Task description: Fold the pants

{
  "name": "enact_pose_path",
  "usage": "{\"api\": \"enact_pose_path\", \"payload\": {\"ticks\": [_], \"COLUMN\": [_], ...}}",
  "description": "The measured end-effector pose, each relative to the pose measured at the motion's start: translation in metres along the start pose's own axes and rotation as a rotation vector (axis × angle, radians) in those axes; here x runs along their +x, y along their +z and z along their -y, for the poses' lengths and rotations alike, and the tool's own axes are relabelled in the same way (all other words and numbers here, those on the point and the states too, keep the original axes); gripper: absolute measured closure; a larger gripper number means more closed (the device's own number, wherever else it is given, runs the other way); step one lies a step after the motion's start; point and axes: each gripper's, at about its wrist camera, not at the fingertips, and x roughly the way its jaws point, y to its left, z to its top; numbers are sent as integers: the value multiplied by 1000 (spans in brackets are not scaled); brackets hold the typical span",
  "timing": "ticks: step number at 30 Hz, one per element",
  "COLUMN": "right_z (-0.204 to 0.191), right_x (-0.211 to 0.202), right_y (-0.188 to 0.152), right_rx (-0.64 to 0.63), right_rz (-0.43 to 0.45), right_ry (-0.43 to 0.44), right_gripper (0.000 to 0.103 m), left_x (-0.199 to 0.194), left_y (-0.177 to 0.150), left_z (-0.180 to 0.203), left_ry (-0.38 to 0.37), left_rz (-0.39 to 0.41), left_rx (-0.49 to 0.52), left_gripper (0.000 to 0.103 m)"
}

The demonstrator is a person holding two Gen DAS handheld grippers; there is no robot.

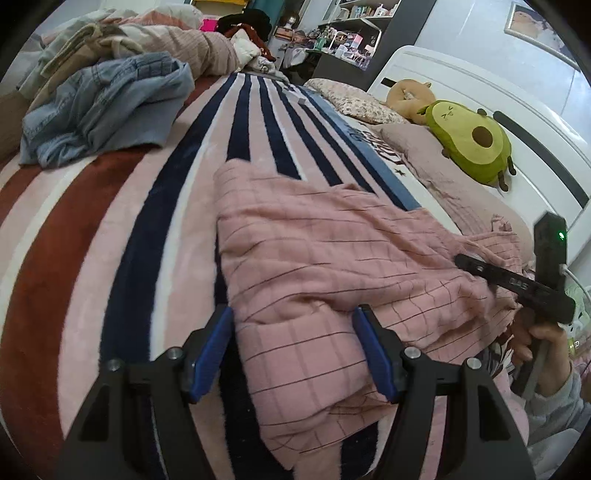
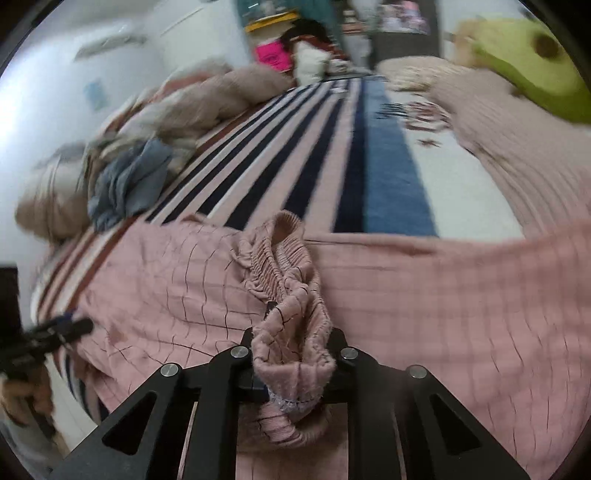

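Note:
Pink checked pants (image 1: 314, 258) lie across a striped blanket (image 1: 110, 229) on a bed. My left gripper (image 1: 291, 354) is open, its blue pads either side of the near end of the pants, just above the cloth. My right gripper (image 2: 293, 350) is shut on the bunched elastic waistband (image 2: 284, 258) of the pants (image 2: 443, 302) and holds it lifted off the bed. In the left wrist view the right gripper (image 1: 517, 284) shows at the far right, at the pants' other end. The left gripper (image 2: 44, 336) shows at the left edge of the right wrist view.
A heap of clothes with light blue jeans (image 1: 103, 107) lies at the far left of the bed. An avocado plush (image 1: 472, 144) and pillows (image 1: 436, 155) sit by the white headboard (image 1: 480, 96). Cluttered shelves (image 1: 351, 29) stand beyond the bed.

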Motion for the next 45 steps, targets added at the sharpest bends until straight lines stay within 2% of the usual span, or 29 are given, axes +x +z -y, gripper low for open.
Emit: {"api": "enact_pose_path", "payload": {"ticks": [2,5,8,10,12,14,18,20,23,28,30,32,34,35,38,42,45], "right_z": [2,-1,11,26,46,74,129,154,185,208,207,202,196,192,183,168,148], "right_x": [-2,1,-13,-36,-64,-94,-132,-141,-139,-118,-109,-101,-93,-90,-91,-108,-118], "right_y": [-12,-25,-22,-19,-17,-17,-22,-26,-31,-32,-29,-26,-27,-27,-25,-19,-6], "right_rx": [29,-20,22,61,81,114,185,220,271,266,231,205,182,179,153,144,101], "right_rz": [-24,-38,-23,37,106,165,249,258,224,164,164,152,126,112,126,162,184], "right_ry": [24,18,40,29,-40,-142,-311,-343,-315,-131,-87,-53,-8,13,-6,45,49], "right_gripper": [93,88,67,39,34,33,24,22,22,22,26,45,89,92,93,93,94], "left_x": [4,5,-5,-13,-24,-30,-35,-36,-33,-23,-17,-13,-10,-10,-12,-18,-25], "left_y": [-3,-3,2,6,12,18,29,34,39,42,43,42,42,42,42,43,42], "left_z": [-1,0,6,11,17,23,45,57,72,92,97,100,102,103,104,99,89], "left_ry": [7,21,53,71,71,64,41,25,20,32,34,40,43,43,46,50,39], "left_rz": [-13,-15,9,33,70,92,130,139,140,118,105,96,92,91,96,112,130], "left_rx": [-4,-8,4,13,11,9,26,33,48,70,66,63,61,60,63,60,36], "left_gripper": [39,39,39,39,39,39,39,38,38,38,38,38,38,38,38,38,38]}}
